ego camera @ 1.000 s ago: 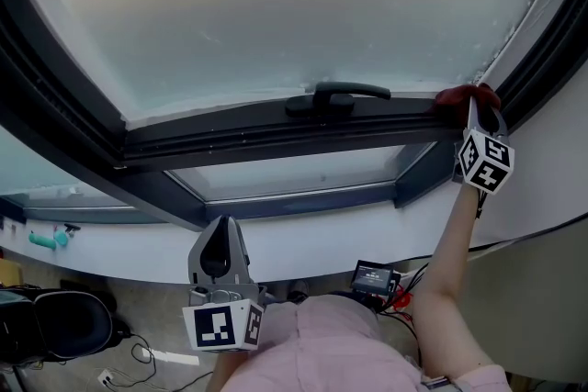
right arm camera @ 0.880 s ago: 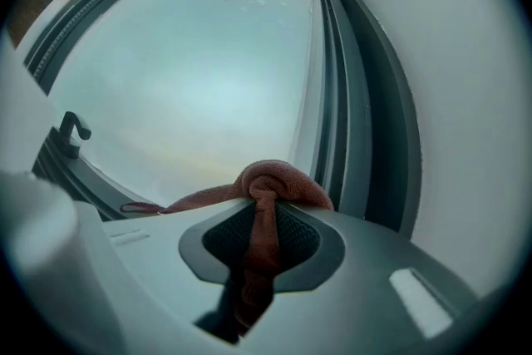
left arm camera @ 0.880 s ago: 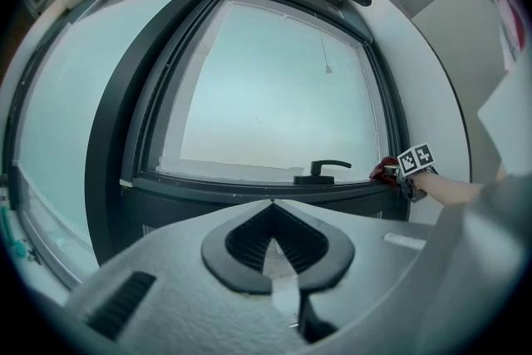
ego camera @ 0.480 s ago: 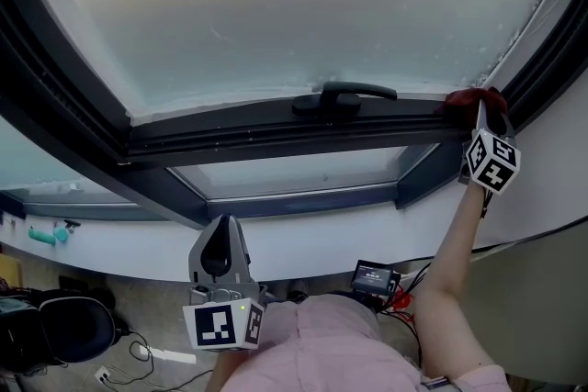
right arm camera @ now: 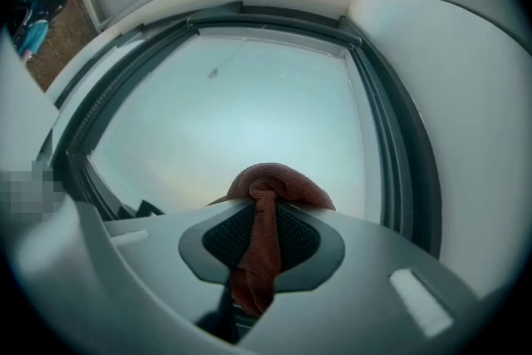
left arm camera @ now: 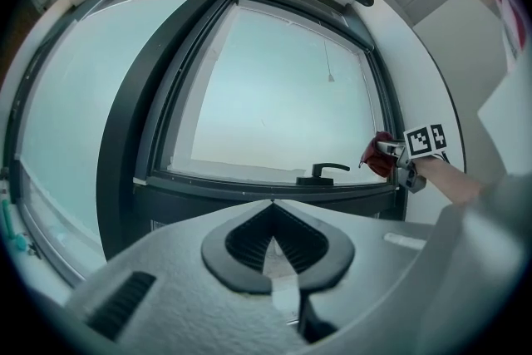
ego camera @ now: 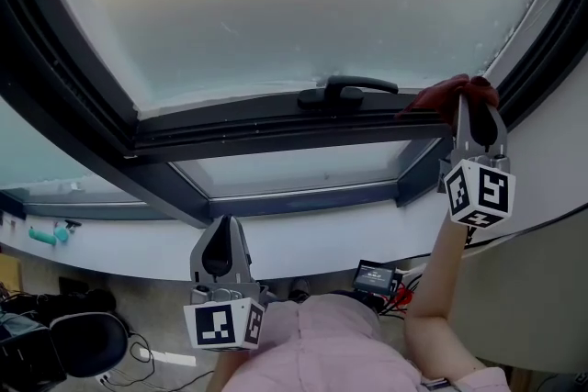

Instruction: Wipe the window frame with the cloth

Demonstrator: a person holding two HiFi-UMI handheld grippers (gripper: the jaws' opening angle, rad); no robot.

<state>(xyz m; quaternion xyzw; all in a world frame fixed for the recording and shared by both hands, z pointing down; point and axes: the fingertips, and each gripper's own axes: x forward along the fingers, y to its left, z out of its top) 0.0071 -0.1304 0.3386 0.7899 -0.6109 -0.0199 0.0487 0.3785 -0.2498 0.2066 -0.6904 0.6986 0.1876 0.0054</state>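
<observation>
Two claws show, and only the right claw [ego camera: 477, 111] has anything in it. Its own view shows its jaws closed on a rust-red cloth [right arm camera: 264, 204]. A twisted strip of the nubby, towel-like fabric runs down between the black ribbed pads [right arm camera: 218, 239]. The rest bunches into a rounded, folded lump just past the tips.

From the head view, the cloth [ego camera: 448, 94] sits at the right end of the dark window frame [ego camera: 276, 131]. It is right of the black handle [ego camera: 349, 89] and near the frame's right corner. One pointed fold trails left toward the handle. Whether the fabric presses on the rail or is held just off it cannot be told. The frosted pale pane [ego camera: 303, 5] fills the far side.

The left claw [ego camera: 220, 234] is held low and near, in front of the person's pink shirt [ego camera: 322, 349], well apart from the frame. In its own view its jaws meet at the tips with nothing between them.
</observation>
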